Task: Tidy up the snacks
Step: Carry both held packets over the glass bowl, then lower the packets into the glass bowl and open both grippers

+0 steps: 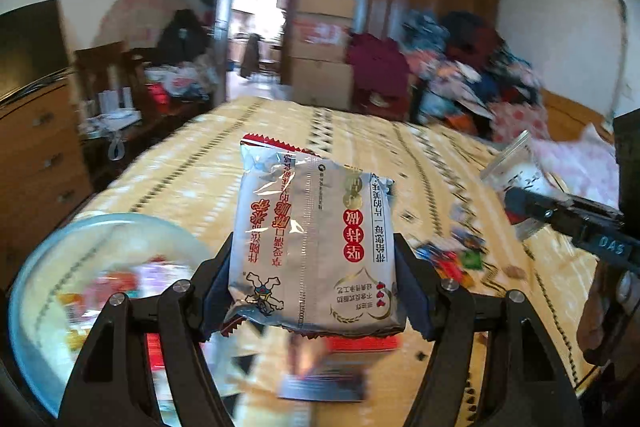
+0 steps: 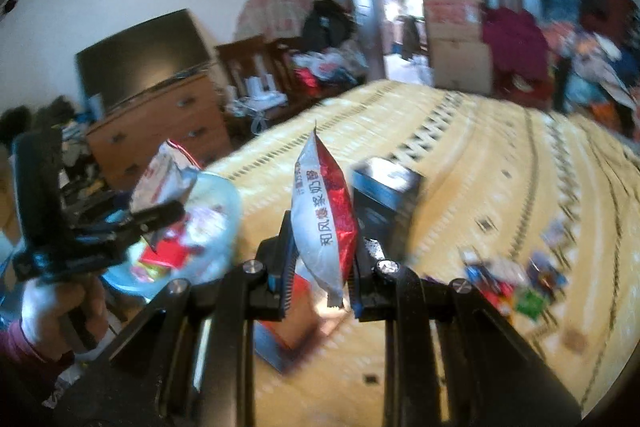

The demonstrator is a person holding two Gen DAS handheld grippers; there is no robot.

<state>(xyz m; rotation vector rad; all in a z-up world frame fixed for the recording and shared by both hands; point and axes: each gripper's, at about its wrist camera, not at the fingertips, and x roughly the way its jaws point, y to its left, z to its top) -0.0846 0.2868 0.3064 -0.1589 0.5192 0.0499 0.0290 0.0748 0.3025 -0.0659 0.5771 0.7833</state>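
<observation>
My left gripper [image 1: 316, 279] is shut on a wide silver snack pack [image 1: 316, 239] with red print, held flat above the bed. My right gripper [image 2: 324, 259] is shut on a narrow red-and-silver snack bag [image 2: 324, 219] standing on edge between its pads. In the left wrist view the right gripper [image 1: 516, 203] shows at the right edge, with its bag [image 1: 516, 167] seen blurred. In the right wrist view the left gripper [image 2: 160, 219] shows at the left, held by a hand [image 2: 60, 307], with its pack [image 2: 164, 179] over a pale blue bowl [image 2: 224, 195] of snacks.
A yellow patterned bedspread [image 2: 460, 167] covers the bed. Small loose snacks [image 2: 512, 279] lie scattered on it at the right. A dark box [image 2: 384, 203] and a red box [image 2: 296, 323] stand near the grippers. The blue bowl [image 1: 44, 267] sits at the bed's left edge. Clothes pile [image 1: 460, 67] lies at the far side.
</observation>
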